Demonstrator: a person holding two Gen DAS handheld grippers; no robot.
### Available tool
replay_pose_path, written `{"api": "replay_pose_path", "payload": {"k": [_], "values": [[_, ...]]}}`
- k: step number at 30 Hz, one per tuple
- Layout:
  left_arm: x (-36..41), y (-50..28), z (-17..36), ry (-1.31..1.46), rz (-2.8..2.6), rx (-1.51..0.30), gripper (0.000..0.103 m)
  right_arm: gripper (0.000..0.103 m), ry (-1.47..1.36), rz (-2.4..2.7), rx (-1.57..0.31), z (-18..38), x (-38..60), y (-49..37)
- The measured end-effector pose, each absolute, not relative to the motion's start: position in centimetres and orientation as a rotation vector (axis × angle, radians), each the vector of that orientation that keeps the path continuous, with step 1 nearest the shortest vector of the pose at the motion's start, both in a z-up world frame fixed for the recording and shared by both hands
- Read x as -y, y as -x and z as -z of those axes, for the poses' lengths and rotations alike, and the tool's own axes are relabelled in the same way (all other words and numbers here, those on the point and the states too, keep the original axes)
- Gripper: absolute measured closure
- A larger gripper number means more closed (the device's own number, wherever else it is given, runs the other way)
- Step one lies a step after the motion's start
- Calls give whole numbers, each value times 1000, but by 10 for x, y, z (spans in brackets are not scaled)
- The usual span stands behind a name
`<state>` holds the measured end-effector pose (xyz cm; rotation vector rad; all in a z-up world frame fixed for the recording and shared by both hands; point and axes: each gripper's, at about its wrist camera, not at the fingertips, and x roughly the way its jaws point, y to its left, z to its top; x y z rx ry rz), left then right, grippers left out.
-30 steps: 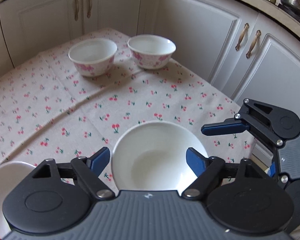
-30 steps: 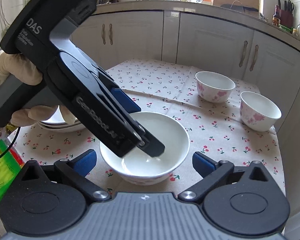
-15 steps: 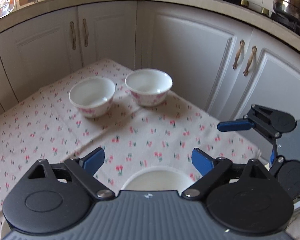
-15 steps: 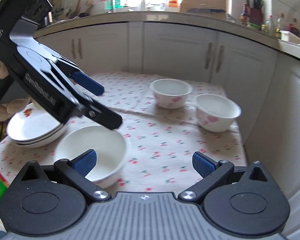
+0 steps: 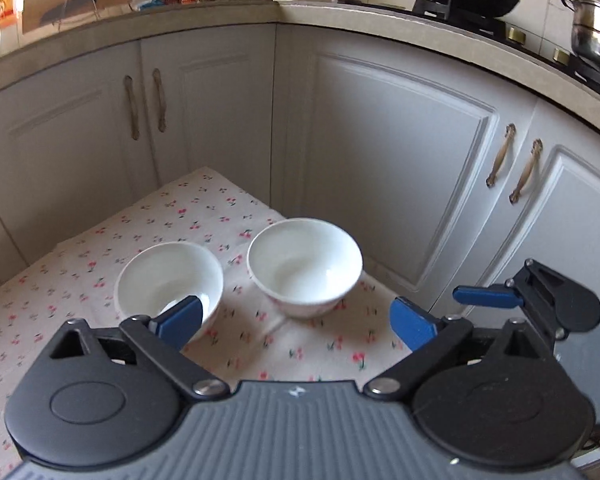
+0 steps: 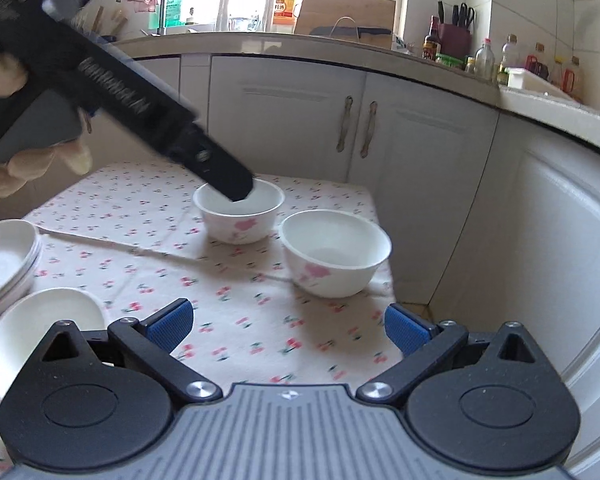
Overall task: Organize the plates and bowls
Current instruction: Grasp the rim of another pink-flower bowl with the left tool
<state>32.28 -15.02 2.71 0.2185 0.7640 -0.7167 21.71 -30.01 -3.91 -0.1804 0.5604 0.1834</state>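
Two white bowls with pink flowers stand side by side on the cherry-print tablecloth (image 6: pixel 236 320): the far bowl (image 6: pixel 240 216) (image 5: pixel 170 276) and the near bowl (image 6: pixel 336 256) (image 5: pixel 304 264). A plain white bowl (image 6: pixel 48 320) sits at lower left, beside a stack of white dishes (image 6: pixel 4 264). My left gripper (image 5: pixel 296 322) hovers in front of the floral bowls, jaws opening with nothing between them. In the right wrist view, one of its fingers (image 6: pixel 228 182) reaches over the far bowl's rim. My right gripper (image 6: pixel 288 326) is open and empty, short of the near bowl.
The table's right edge (image 6: pixel 392 280) runs close to white cabinet doors (image 6: pixel 420 168). A gloved hand (image 6: pixel 12 176) holds the left gripper at upper left. Bottles and a box line the counter (image 6: pixel 480 64), and a wok and a pot (image 5: pixel 592 36) sit on the stove.
The left gripper has lifted away from the plain white bowl, moved toward the two floral bowls, and its jaws have widened. The right gripper has swung toward the floral bowls.
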Motion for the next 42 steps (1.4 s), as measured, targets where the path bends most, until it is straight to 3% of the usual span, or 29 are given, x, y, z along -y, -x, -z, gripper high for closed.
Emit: {"api": "replay_pose_path", "payload": {"k": [22, 32, 42], "values": [[210, -416, 15, -207, 736, -917, 2, 0, 184, -226, -590, 67, 332, -294], [223, -433, 24, -236, 741, -979, 4, 7, 191, -285, -598, 70, 332, -313], [228, -445, 38, -261, 744, -1032, 18, 12, 195, -304, -607, 78, 335, -328]]}}
